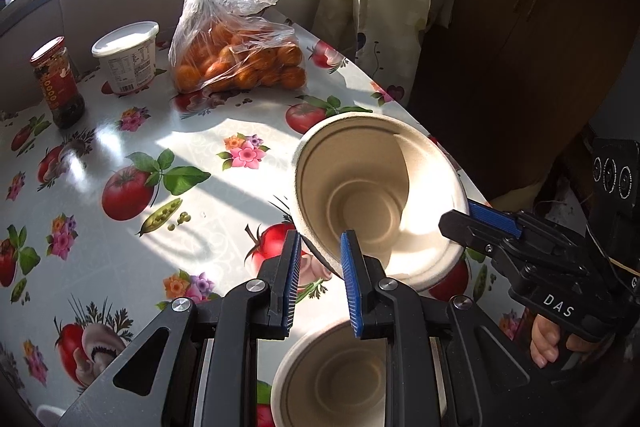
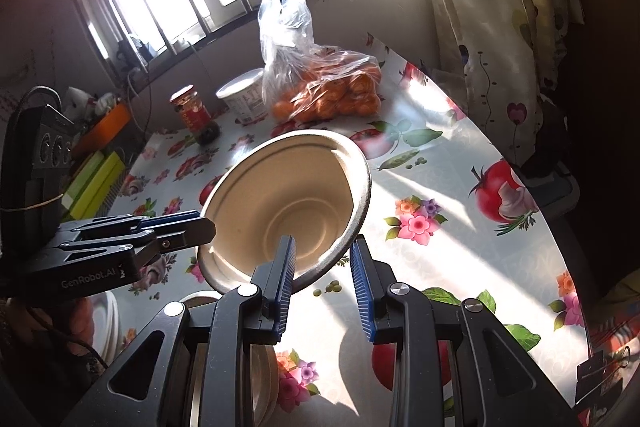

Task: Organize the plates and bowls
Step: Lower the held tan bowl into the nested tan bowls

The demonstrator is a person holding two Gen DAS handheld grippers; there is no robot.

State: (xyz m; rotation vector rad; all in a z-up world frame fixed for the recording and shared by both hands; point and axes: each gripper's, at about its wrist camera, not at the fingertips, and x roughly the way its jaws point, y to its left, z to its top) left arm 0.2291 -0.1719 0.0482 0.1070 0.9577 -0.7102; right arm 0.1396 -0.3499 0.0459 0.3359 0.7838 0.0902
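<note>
A beige paper bowl (image 1: 380,187) is held tilted above the table, between both grippers. My left gripper (image 1: 320,259) straddles the bowl's near rim, with one blue pad inside and one outside. My right gripper (image 2: 324,259) does the same on the opposite rim of the same bowl (image 2: 288,203). It shows in the left wrist view as a black tool (image 1: 492,227) at the bowl's right edge. A second beige bowl (image 1: 336,379) sits on the table under my left gripper. White plates (image 2: 110,323) lie stacked at the lower left of the right wrist view.
The table (image 1: 120,247) has a glossy fruit-and-flower cloth. At its far side stand a bag of oranges (image 1: 240,59), a white tub (image 1: 128,55) and a red-lidded jar (image 1: 58,83). A curtain (image 1: 372,7) hangs to the right, where the table edge (image 1: 404,103) runs.
</note>
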